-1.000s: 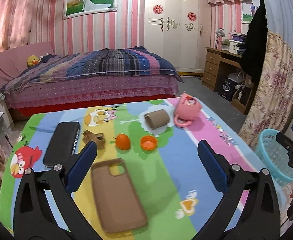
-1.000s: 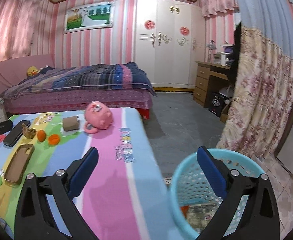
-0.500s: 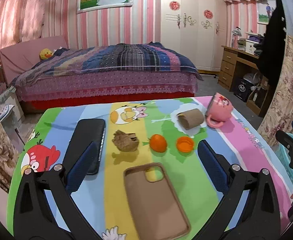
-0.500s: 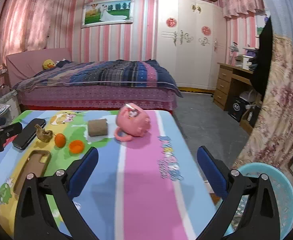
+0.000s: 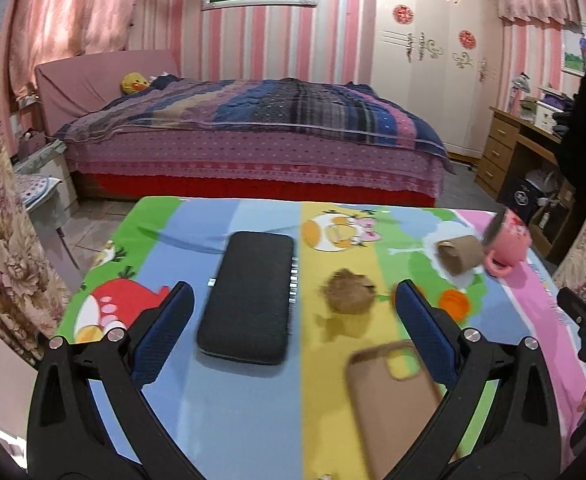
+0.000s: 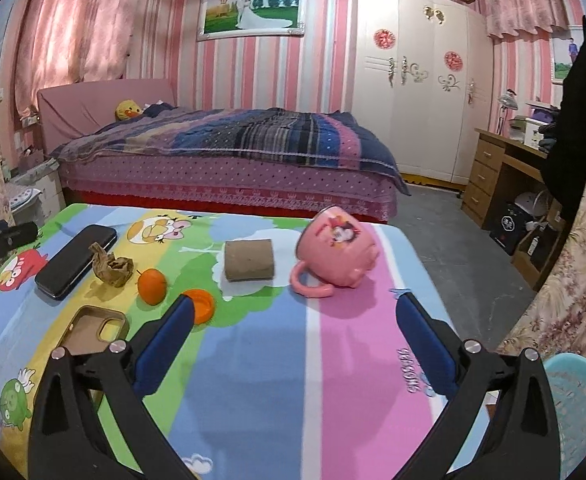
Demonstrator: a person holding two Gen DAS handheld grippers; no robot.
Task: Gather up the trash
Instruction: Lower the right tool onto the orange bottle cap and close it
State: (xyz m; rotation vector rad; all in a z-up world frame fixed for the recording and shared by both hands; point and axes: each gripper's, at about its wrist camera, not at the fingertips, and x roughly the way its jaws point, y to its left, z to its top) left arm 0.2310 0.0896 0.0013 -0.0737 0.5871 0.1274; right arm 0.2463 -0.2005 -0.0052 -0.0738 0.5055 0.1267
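A crumpled brown paper wad [image 5: 349, 296] [image 6: 111, 266] lies on the cartoon tablecloth beside a black phone [image 5: 251, 294] [image 6: 75, 260]. An orange [image 6: 152, 280], an orange bottle cap [image 5: 453, 304] [image 6: 200, 304] and a cardboard roll [image 5: 457, 258] [image 6: 248, 258] lie further right. My left gripper [image 5: 293, 304] is open above the phone and the wad, touching neither. My right gripper [image 6: 293, 312] is open over the blue and pink stripes, nothing between its fingers. A teal basket [image 6: 577, 404] stands off the table's right corner.
A tipped pink mug [image 5: 507, 244] [image 6: 335, 256] lies right of the roll. A tan phone case [image 5: 397, 400] [image 6: 93, 328] lies near the front. A bed [image 5: 253, 140] stands behind the table [image 6: 261, 380], a desk [image 6: 505, 176] to the right.
Both grippers have swung left. The left view now centres on the phone and paper wad instead of the case. The right view left the basket and now faces the table. Both stayed open.
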